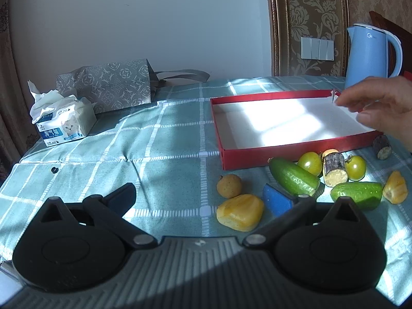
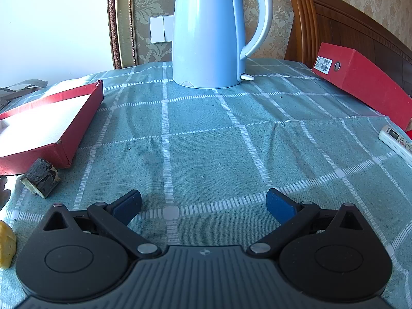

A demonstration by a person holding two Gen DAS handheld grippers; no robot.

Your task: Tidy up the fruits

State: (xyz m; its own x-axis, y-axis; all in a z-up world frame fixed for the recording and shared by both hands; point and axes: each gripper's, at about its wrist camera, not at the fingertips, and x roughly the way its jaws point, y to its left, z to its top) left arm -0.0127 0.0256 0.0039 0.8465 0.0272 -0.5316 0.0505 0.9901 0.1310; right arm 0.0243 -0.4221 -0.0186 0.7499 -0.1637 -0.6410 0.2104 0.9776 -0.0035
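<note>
- Red box (image 1: 270,154): empty on the tabletop (image 1: 154,154); nothing sorted yet.
- Fruits: cucumber pieces (image 1: 293,179), green tomatoes (image 1: 310,163), jackfruit pod (image 1: 240,215), longan (image 1: 229,186) lie loose just beside the box.
- Left hand-held gripper (image 1: 203,200) and right hand-held gripper (image 2: 203,206): both spread, holding nothing.

Sunlight falls across my checked teal tablecloth (image 2: 206,141); behind it, a white wall (image 1: 141,25), damask wallpaper (image 1: 309,13) and a wooden headboard (image 2: 347,25).
</note>
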